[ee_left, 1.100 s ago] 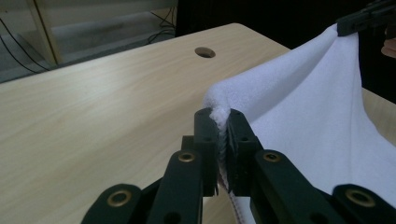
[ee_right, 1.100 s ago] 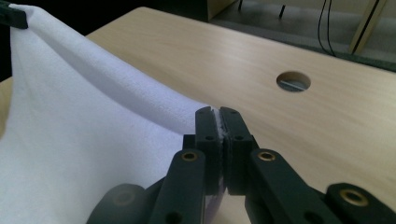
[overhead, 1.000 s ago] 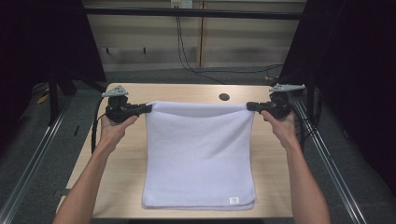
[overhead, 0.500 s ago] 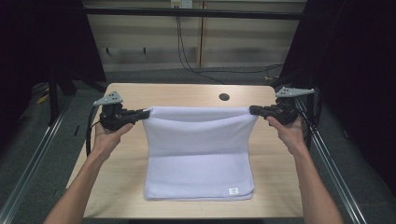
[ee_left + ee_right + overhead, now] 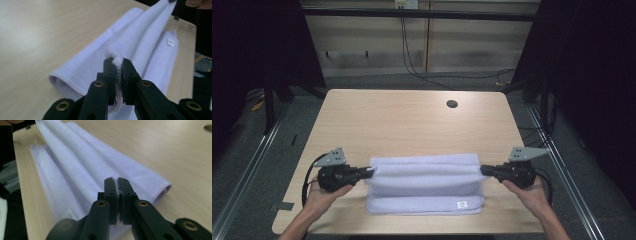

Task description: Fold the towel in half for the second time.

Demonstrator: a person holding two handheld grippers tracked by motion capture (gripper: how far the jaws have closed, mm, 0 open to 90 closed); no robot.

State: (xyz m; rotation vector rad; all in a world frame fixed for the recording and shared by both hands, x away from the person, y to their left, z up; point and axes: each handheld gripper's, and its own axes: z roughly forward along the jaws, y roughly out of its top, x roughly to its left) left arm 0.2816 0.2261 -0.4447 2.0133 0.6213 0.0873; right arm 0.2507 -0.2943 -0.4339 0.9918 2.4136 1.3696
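- The white towel [image 5: 426,182] lies on the near part of the wooden bench [image 5: 412,125], close to the person's edge and about in the middle between both sides.
- It is folded across: a lower layer lies flat on the bench, and the upper layer comes back over it toward the near edge, so the fold is on the far side.
- The left claw [image 5: 368,172] is clenched on the left corner of the upper layer. In the left gripper view the towel [image 5: 140,47] is pinched tightly between the two black jaws, and a small tuft of cloth stands out above the left claw [image 5: 118,65].
- The right claw [image 5: 484,170] is clenched on the right corner of the same upper layer. In the right gripper view a thin strip of the towel [image 5: 82,162] shows between the jaws of the right claw [image 5: 115,181], which are almost together.
- Both claws are low, just above the bench, and the held edge is stretched straight between them.
- A small label [image 5: 462,204] shows on the lower layer near the right front corner.
- A round dark hole [image 5: 452,104] is in the far part of the bench, well apart from the towel.
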